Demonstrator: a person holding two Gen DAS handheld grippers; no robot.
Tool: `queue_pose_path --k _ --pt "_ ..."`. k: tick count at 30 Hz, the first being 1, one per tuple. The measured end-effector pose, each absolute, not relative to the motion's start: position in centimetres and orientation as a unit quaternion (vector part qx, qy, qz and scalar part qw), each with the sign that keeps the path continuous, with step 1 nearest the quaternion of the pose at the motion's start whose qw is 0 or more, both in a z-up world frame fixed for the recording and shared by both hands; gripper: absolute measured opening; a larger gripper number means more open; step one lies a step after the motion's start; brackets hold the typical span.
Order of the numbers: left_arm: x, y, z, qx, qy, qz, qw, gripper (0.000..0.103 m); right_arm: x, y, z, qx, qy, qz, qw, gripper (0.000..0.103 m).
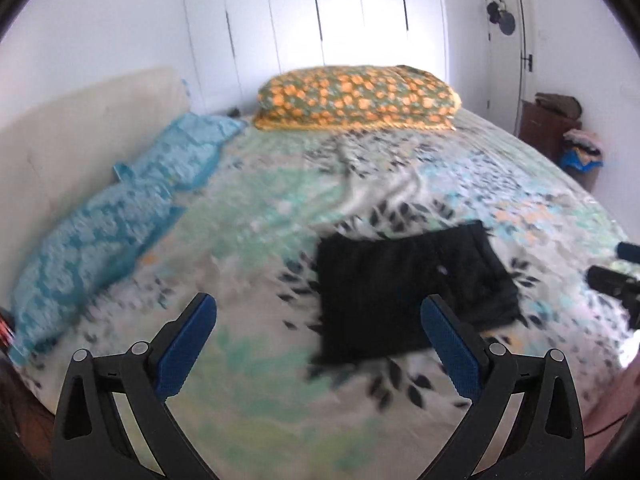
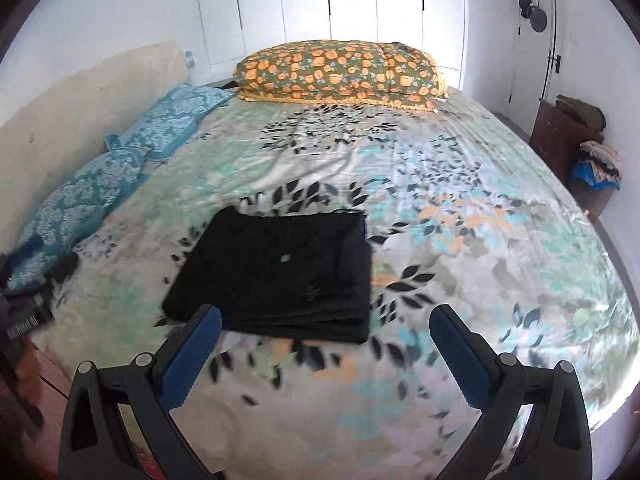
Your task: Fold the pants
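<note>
Black pants (image 2: 276, 272) lie folded flat on the leafy bed (image 2: 460, 240). Left gripper (image 1: 318, 324) & right gripper (image 2: 326, 334) both wide open, holding nothing.

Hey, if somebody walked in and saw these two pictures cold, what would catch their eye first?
Probably the black pants, folded into a neat rectangle on the leaf-patterned bedspread, dark against its pale greens. Next, the orange-flowered pillow at the far end of the bed before the white wardrobe doors. Close up, the left gripper and right gripper hang above the bed, blue-padded jaws wide apart and empty.
</note>
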State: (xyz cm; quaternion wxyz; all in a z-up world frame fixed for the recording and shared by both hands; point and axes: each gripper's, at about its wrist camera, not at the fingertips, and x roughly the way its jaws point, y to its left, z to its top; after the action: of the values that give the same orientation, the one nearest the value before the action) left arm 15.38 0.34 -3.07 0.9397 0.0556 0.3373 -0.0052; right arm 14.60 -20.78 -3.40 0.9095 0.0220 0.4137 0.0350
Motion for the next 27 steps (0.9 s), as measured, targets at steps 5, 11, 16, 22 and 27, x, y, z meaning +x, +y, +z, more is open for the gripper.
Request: queue_pose_path --k 5,11,16,22,27 --pt "13.8 -0.1 -5.0 0.066 0.380 0.030 0.922 0.102 11.5 -19.0 -5.1 0.036 0.421 0.034 0.906 0.103" --pt "12.9 0.7 -5.7 0.030 0.406 0.018 0.913 0.102 9.5 -18.7 -7.3 0.026 0.438 0.011 0.899 0.103" --pt "12.5 0.6 -6.6 0.021 0.440 0.010 0.898 0.102 9.0 -19.3 -7.2 0.032 0.431 -0.009 0.902 0.103" --pt "11.6 0.4 -7.3 0.023 0.450 0.001 0.893 0.102 8.6 -18.5 -6.2 0.004 0.414 -0.011 0.910 0.103" --pt "11.1 0.7 -7.9 0.021 0.457 0.008 0.889 0.103 8.5 -17.9 -6.1 -0.010 0.414 -0.004 0.910 0.103"
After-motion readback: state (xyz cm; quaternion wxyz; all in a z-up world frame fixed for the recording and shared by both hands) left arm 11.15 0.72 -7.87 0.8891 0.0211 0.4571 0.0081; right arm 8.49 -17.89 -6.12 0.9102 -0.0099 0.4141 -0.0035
